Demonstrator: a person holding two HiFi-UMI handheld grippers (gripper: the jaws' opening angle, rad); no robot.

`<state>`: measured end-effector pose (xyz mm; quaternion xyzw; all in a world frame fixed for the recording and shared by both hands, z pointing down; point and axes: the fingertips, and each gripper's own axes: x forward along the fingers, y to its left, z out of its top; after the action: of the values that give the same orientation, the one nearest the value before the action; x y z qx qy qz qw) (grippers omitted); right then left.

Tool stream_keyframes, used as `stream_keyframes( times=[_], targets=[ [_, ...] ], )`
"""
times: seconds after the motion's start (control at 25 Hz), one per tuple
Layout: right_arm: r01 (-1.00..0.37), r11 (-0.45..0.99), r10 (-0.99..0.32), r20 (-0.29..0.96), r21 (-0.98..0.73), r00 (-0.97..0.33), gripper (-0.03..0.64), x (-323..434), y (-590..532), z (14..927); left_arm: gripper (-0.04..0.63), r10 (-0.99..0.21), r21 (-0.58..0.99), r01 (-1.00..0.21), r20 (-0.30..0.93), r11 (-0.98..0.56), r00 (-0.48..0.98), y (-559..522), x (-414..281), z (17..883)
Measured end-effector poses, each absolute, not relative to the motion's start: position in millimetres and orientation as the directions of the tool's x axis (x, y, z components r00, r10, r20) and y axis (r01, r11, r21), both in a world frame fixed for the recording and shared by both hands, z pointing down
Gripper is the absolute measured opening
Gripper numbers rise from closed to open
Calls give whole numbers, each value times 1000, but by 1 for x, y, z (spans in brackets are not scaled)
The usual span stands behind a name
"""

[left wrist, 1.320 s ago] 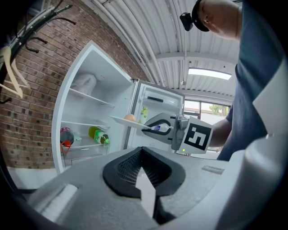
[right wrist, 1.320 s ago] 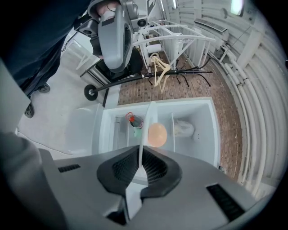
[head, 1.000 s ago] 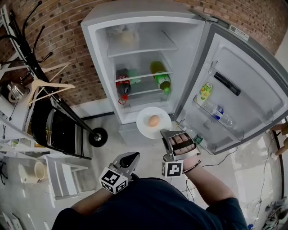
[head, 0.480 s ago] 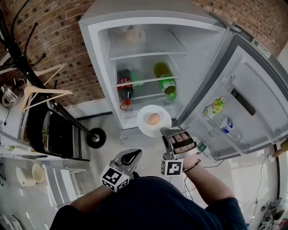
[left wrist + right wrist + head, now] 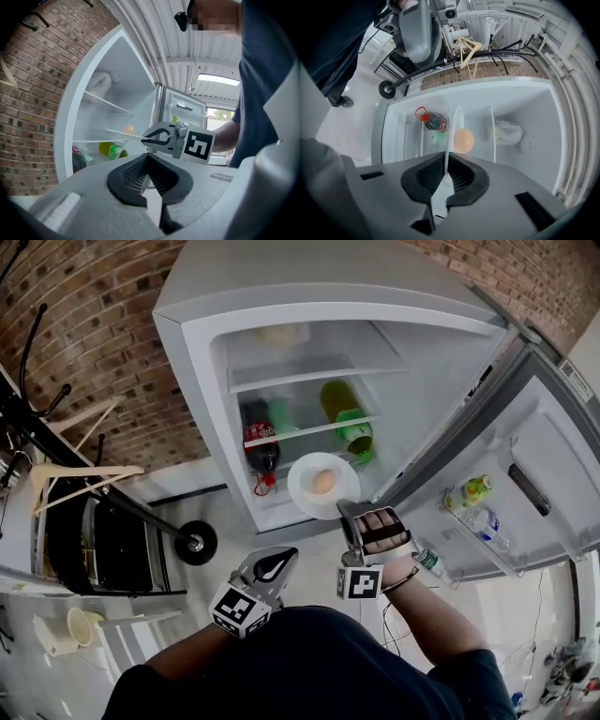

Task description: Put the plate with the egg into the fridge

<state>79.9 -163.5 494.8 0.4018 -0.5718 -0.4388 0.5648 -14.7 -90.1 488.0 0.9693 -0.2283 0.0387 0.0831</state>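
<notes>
And the right gripper clamped the plate rim at 5 o'clock, egg sat mid-plate, plate hung before the open fridge, left gripper at 7 o'clock, jaws together, empty

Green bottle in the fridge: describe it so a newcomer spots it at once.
Inside the open white fridge, go to the second shelf down. The green plastic bottle sits at its right end, behind the white round plate; the dark bottle left of it has a red label instead.

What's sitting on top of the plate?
One brown egg sits on the white plate. The right gripper, pinching the rim, covers a bit of the plate's edge.
</notes>
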Motion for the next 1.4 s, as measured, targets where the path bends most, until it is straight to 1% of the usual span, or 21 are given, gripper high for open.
stream_keyframes(
  times=[0.24,0.4,0.68,1.0,1.4],
  targets=[
    [50,307,-952,306,950,19,23,77,-201,501,5,-400,153,-413,110,-898,910,-119,-26,491],
    [64,321,-947,321,945,18,23,76,-220,505,5,-398,156,-411,107,-898,911,-128,-25,492],
    [101,322,-945,326,941,-28,23,73,-256,510,5,-451,155,-463,110,-872,886,-145,-20,489],
    [117,332,-941,337,936,-31,23,84,-300,526,5,-517,148,-530,121,-835,848,-156,-16,491],
    [151,331,-940,340,931,-34,23,88,-337,540,5,-542,149,-556,129,-818,831,-159,-12,494]
  ],
)
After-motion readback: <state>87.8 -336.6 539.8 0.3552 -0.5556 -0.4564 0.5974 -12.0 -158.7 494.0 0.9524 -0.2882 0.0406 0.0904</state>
